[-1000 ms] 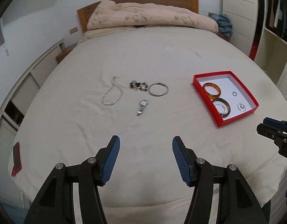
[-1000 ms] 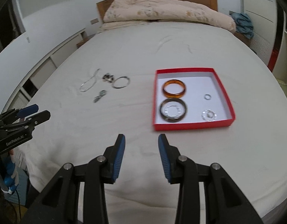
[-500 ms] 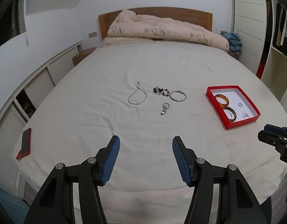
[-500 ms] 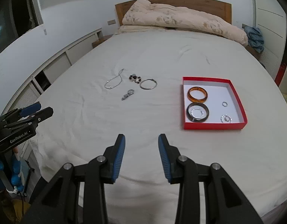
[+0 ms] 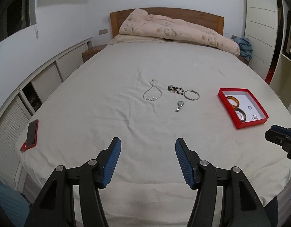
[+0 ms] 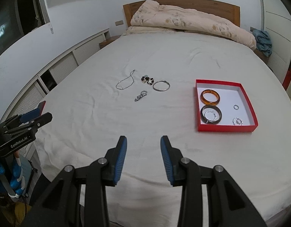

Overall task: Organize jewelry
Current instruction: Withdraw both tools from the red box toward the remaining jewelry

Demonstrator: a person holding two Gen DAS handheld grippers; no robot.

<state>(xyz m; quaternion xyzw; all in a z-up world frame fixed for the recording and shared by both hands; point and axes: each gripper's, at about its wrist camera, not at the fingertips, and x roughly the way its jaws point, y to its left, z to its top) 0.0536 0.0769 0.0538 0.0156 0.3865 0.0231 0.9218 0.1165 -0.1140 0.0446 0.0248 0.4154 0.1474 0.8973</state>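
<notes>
Red box holds bangles; both grippers hover apart, empty.

Bed: jewelry, red box, phone.

Bed sheet is showing as matt off-white cloth, lightly creased, with a quilted floral duvet bunched along its head edge against a smooth brown wooden headboard. Chain necklace, thin bangle and small watch near the sheet's middle are glinting like polished metal, while the beaded bracelet beside them is looking glossy and dark. Toward the right edge, the red tray is reading as matt card with a white paper-like floor, holding a glossy translucent amber bangle and a glossy dark bangle; both grippers, left and right, are presenting matt black plastic arms with ribbed blue pads.
</notes>
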